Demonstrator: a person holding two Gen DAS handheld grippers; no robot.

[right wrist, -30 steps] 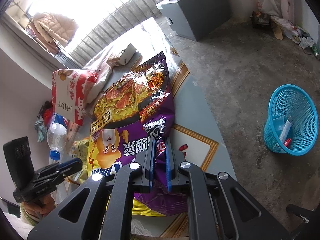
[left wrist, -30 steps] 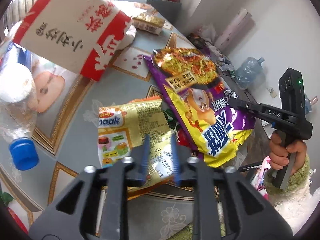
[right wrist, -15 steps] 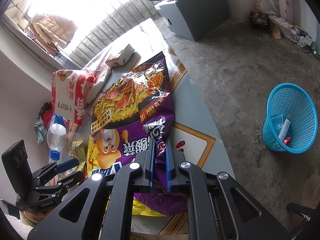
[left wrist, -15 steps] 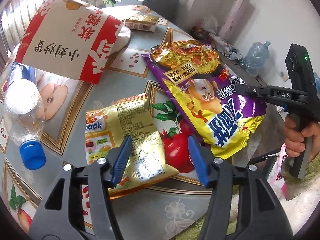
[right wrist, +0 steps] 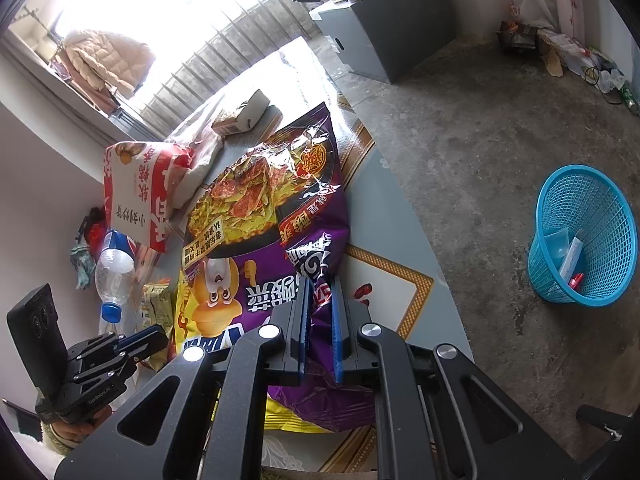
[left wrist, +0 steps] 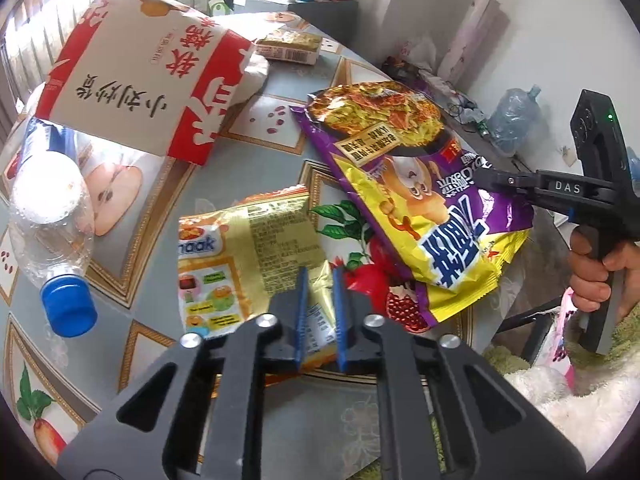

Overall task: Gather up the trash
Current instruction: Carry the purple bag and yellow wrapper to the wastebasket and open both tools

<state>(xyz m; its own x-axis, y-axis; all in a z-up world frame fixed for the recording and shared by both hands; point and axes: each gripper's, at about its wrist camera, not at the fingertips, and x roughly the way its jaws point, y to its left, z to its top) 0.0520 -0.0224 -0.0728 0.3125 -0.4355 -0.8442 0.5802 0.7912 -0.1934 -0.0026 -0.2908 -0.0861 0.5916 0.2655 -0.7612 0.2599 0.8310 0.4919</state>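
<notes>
My left gripper [left wrist: 320, 284] is shut on the near corner of a yellow snack wrapper [left wrist: 248, 256] that lies on the table; the wrapper also shows in the right wrist view [right wrist: 154, 300]. My right gripper [right wrist: 320, 292] is shut on the edge of a large purple and yellow chip bag [right wrist: 256, 240], whose edge is lifted off the table. In the left wrist view the chip bag [left wrist: 400, 184] lies to the right with the right gripper [left wrist: 496, 178] clamped on its right edge. The left gripper [right wrist: 148, 338] shows at lower left of the right wrist view.
A red and white paper bag [left wrist: 136, 72], a clear plastic bottle with a blue cap [left wrist: 52, 216] and a small flat box [left wrist: 288, 48] lie on the patterned table [left wrist: 256, 136]. A blue mesh basket [right wrist: 584, 236] holding scraps stands on the concrete floor, right of the table.
My left gripper opened wide half a second ago and has now closed on the yellow wrapper's corner. My right gripper has kept its hold on the chip bag with little movement.
</notes>
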